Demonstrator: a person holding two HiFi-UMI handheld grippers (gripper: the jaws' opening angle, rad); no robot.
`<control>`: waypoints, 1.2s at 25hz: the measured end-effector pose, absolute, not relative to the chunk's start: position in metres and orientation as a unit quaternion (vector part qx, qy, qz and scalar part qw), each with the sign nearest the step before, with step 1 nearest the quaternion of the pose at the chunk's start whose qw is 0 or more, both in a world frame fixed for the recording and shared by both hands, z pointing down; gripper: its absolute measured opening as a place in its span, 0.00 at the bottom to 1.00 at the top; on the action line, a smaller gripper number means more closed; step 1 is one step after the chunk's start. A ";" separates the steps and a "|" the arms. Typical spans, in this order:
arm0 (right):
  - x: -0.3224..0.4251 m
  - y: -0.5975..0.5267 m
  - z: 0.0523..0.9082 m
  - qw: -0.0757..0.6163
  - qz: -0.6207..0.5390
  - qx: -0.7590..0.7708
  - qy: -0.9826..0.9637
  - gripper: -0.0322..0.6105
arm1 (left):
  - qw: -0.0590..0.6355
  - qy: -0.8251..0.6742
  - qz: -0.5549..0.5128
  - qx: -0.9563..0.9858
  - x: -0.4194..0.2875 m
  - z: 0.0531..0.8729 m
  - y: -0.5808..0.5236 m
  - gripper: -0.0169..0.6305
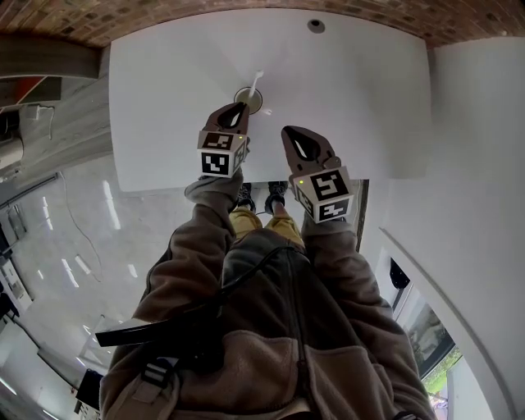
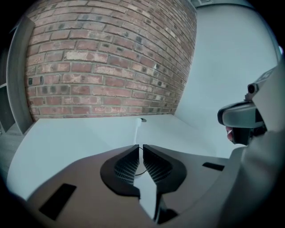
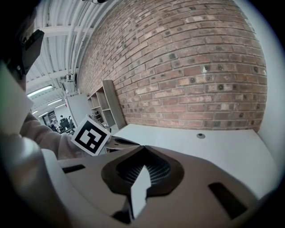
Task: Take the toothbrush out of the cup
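A small cup (image 1: 251, 99) stands on the white table (image 1: 361, 90), with a white toothbrush (image 1: 257, 79) sticking out of it toward the far side. My left gripper (image 1: 240, 107) is right at the cup, on its near side. In the left gripper view the jaws stand almost together, and the toothbrush (image 2: 138, 129) rises straight out of the narrow gap of this gripper (image 2: 139, 148); a thin dark arc of the cup rim shows in the gap. My right gripper (image 1: 294, 134) hovers to the right of the cup, shut with nothing in it (image 3: 143, 153).
A red brick wall (image 2: 107, 67) runs along the table's far edge. A small round grommet (image 1: 316, 25) sits in the tabletop at the back right. Open shelves (image 3: 106, 107) stand off the table's left end. The person's legs and feet are below the near edge.
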State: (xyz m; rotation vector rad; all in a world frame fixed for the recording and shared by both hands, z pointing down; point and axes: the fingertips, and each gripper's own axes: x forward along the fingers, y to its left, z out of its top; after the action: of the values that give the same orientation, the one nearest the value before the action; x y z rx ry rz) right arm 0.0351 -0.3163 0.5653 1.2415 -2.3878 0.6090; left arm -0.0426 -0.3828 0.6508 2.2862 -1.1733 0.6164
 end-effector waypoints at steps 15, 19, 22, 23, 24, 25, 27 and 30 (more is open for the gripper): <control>0.065 -0.306 0.585 0.200 0.238 0.473 -0.824 0.05 | 0.227 -0.406 0.334 0.820 -0.030 0.706 -0.408 0.14; 0.072 -0.300 0.590 0.202 0.245 0.481 -0.817 0.05 | 0.227 -0.400 0.353 0.815 -0.029 0.717 -0.410 0.14; 0.077 -0.298 0.593 0.205 0.247 0.485 -0.813 0.05 | 0.220 -0.398 0.371 0.810 -0.028 0.721 -0.414 0.14; 0.079 -0.297 0.594 0.206 0.248 0.487 -0.812 0.05 | 0.215 -0.399 0.376 0.808 -0.028 0.721 -0.416 0.14; 0.082 -0.296 0.596 0.207 0.249 0.489 -0.810 0.05 | 0.211 -0.400 0.382 0.806 -0.027 0.722 -0.417 0.14; 0.085 -0.294 0.597 0.208 0.249 0.491 -0.809 0.05 | 0.207 -0.402 0.387 0.804 -0.026 0.722 -0.419 0.14; 0.090 -0.291 0.599 0.208 0.250 0.494 -0.806 0.05 | 0.199 -0.406 0.395 0.799 -0.026 0.722 -0.419 0.14; 0.093 -0.287 0.599 0.209 0.252 0.496 -0.804 0.05 | 0.188 -0.410 0.404 0.795 -0.027 0.724 -0.419 0.14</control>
State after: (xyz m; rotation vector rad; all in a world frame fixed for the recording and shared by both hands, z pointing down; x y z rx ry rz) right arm 0.0927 -0.2872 0.5986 1.3808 -2.2358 0.7006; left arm -0.0266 -0.4189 0.7238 2.2375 -1.1544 1.1373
